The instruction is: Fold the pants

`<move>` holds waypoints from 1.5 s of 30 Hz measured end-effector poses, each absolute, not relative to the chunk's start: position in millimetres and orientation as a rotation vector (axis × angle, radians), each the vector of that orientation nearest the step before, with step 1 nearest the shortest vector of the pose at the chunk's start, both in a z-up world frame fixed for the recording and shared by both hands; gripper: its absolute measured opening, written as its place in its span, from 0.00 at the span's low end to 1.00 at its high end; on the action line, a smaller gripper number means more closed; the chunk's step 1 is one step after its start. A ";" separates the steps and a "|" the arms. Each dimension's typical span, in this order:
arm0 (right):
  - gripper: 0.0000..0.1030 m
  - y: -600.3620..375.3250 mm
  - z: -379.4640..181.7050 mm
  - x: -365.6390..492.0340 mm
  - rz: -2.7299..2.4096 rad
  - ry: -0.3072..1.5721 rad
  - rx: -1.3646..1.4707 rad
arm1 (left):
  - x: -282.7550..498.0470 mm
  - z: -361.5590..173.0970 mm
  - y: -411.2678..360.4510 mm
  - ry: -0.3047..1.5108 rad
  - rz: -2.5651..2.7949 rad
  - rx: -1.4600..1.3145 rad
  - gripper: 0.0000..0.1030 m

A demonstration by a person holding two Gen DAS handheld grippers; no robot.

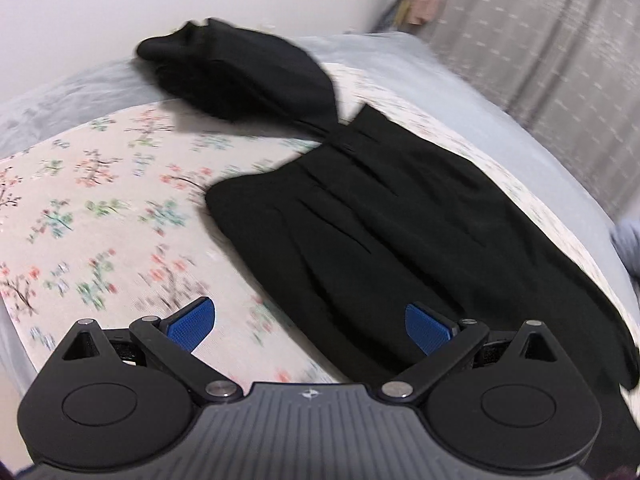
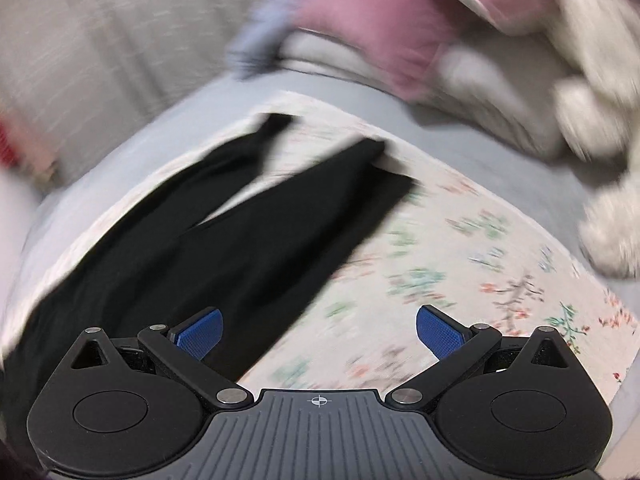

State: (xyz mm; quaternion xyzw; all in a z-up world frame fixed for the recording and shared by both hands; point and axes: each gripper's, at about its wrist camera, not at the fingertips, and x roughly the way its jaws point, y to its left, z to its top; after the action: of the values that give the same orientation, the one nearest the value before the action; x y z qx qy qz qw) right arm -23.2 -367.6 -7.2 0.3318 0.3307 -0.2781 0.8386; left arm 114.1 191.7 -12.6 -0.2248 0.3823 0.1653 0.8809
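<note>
- i'm holding the left tool [image 1: 310, 326] spread wide, gripping nothing, over the black pants [image 1: 400, 232] lying on the floral sheet [image 1: 100, 208].
- i'm keeping the right tool [image 2: 318, 330] wide too, empty, hovering above the legs.

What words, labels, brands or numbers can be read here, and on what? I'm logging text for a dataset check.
None: no words, labels or numbers are legible.
Left gripper: a small white emblem on its grey body, no letters.
Right gripper: a white crosshair mark, no letters.
Black pants: no visible tag.
</note>
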 end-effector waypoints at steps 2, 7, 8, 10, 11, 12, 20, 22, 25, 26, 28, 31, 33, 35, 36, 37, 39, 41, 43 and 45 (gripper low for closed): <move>0.98 -404.6 -23.5 -22.7 -0.643 0.698 0.829 | 122.4 -12.1 205.2 0.800 0.365 -0.505 0.90; 0.87 -447.7 -59.5 -18.2 -0.708 0.658 1.046 | 144.5 -34.0 228.9 0.820 0.447 -0.602 0.90; 0.87 -451.3 -63.5 -14.0 -0.718 0.648 1.048 | 148.1 -42.2 233.7 0.835 0.451 -0.649 0.90; 0.87 -456.7 -66.1 -7.7 -0.732 0.618 1.036 | 150.5 -51.0 239.2 0.841 0.464 -0.724 0.90; 0.84 -460.7 -67.1 -6.7 -0.735 0.584 1.046 | 151.4 -53.5 242.3 0.830 0.478 -0.758 0.90; 0.81 -463.8 -68.7 -5.6 -0.732 0.558 1.062 | 151.4 -54.2 243.0 0.809 0.492 -0.780 0.90; 0.24 -471.3 -89.5 19.3 -0.785 0.444 1.121 | 169.5 -61.5 226.7 0.760 0.535 -0.749 0.90; 0.19 -469.8 -92.8 25.4 -0.775 0.438 1.133 | 174.1 -62.6 223.2 0.752 0.532 -0.736 0.90; 0.08 -466.9 -94.7 31.5 -0.744 0.440 1.133 | 177.2 -63.2 222.1 0.712 0.503 -0.769 0.78; 0.06 -466.2 -95.1 32.3 -0.739 0.443 1.135 | 179.7 -64.2 221.5 0.702 0.497 -0.766 0.68; 0.04 -466.4 -93.2 31.5 -0.743 0.437 1.134 | 186.6 -65.9 219.1 0.699 0.490 -0.723 0.42; 0.03 -465.3 -81.2 22.5 -0.742 0.404 1.129 | 189.8 -66.7 219.6 0.704 0.456 -0.703 0.00; 0.03 -465.1 -67.7 14.4 -0.734 0.374 1.116 | 187.5 -64.7 224.3 0.689 0.437 -0.718 0.00; 0.02 -465.0 -53.1 5.4 -0.723 0.351 1.082 | 180.8 -60.3 230.8 0.661 0.413 -0.749 0.00; 0.02 -464.0 -48.2 2.1 -0.718 0.348 1.067 | 178.3 -58.0 232.7 0.652 0.406 -0.757 0.00; 0.02 -463.8 -42.8 -2.3 -0.711 0.348 1.049 | 175.3 -55.2 234.7 0.643 0.400 -0.763 0.00; 0.02 -463.7 -34.8 -9.2 -0.711 0.359 1.013 | 169.1 -49.4 238.5 0.628 0.387 -0.773 0.00; 0.02 -462.7 -28.2 -17.7 -0.708 0.366 0.980 | 164.4 -44.2 242.3 0.617 0.377 -0.785 0.00; 0.02 -461.1 -23.5 -27.3 -0.707 0.377 0.954 | 160.0 -40.0 245.2 0.611 0.362 -0.793 0.00; 0.02 -459.5 -18.8 -36.3 -0.699 0.379 0.930 | 155.7 -35.6 246.4 0.610 0.349 -0.791 0.00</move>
State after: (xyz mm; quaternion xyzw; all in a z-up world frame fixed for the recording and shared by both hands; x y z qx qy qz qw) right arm -36.3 -459.5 -18.8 0.4365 0.1778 -0.3280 0.8187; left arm 155.7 246.4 -35.6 -0.3773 0.2910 0.1664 0.8633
